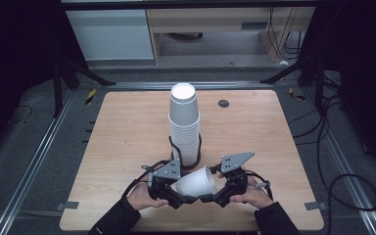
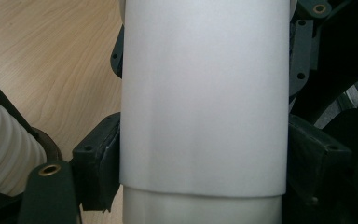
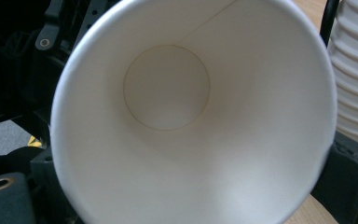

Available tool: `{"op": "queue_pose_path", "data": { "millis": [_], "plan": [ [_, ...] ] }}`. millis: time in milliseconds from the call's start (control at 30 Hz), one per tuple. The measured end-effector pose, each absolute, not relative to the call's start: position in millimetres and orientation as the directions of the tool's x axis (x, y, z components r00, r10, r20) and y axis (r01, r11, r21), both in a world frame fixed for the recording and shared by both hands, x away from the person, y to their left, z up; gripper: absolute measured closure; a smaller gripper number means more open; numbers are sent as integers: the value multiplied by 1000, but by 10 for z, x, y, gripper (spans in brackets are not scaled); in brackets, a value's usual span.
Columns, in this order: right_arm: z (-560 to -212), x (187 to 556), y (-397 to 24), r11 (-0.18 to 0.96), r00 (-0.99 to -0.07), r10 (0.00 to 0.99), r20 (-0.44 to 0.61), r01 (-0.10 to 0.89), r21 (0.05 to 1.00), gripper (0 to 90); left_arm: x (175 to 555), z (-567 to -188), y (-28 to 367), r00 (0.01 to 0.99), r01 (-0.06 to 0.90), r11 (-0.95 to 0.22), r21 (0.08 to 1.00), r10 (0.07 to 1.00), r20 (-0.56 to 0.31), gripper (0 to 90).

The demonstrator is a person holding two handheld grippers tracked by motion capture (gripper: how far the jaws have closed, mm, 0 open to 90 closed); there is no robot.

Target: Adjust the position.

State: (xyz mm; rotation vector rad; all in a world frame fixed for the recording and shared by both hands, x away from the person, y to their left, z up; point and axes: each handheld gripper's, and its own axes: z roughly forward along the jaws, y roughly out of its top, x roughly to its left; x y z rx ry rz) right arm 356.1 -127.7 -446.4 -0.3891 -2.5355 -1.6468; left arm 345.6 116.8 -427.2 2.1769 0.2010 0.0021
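While a person steadies it low over the near edge of the pale wooden tabletop (image 1: 127,127), a white paper cup (image 1: 197,182) lies on its side between two hand-held grippers, apparently being passed or pulled free of a second cup whose edge peeks out beneath it. The left gripper (image 1: 178,195) has its jaws clenched on the cup's smooth tapered wall, while the right gripper (image 1: 214,195) brackets the open rim, whether gripping it cannot be told. Behind stands a tall stack of ribbed white cups (image 1: 184,122).
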Motion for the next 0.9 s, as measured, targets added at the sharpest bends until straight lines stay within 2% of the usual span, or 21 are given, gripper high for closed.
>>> {"op": "queue_pose_path", "data": {
  "millis": [900],
  "plan": [
    [-4439, 3541, -1311, 376, -967, 147, 209, 250, 892, 122, 3469, -4269, 1173, 987, 147, -563, 814, 132, -87, 212]
  ]
}}
